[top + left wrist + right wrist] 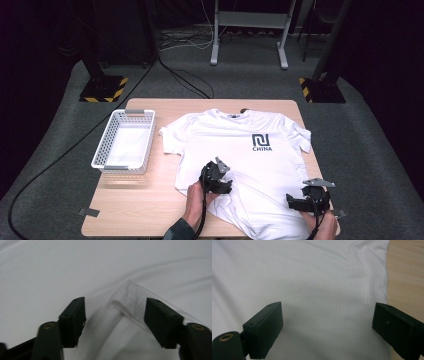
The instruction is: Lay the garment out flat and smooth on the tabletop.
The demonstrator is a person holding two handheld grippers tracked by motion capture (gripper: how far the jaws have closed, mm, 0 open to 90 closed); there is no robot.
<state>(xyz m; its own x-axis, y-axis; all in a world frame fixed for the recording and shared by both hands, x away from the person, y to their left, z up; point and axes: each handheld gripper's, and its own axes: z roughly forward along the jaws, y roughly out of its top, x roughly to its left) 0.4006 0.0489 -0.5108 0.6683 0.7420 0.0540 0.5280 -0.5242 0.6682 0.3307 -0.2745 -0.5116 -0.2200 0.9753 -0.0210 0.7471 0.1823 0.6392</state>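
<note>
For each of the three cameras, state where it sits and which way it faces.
High view: above the person's side, looking forward and down on the table, basket and T-shirt; both hands, left gripper and right gripper.
Left gripper view: on the left gripper, facing a raised fold of shirt between its jaws.
Right gripper view: on the right gripper, facing the shirt's edge and the table.
All views share the T-shirt.

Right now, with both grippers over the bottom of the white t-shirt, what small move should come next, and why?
Probably close the left gripper on the raised fold of the t-shirt. In the left gripper view a lifted hem corner sits between its jaws, but the jaws are apart and not yet pressing it. The right gripper hangs open over flat cloth near the shirt's edge, so it looks less ready to grip.
</note>
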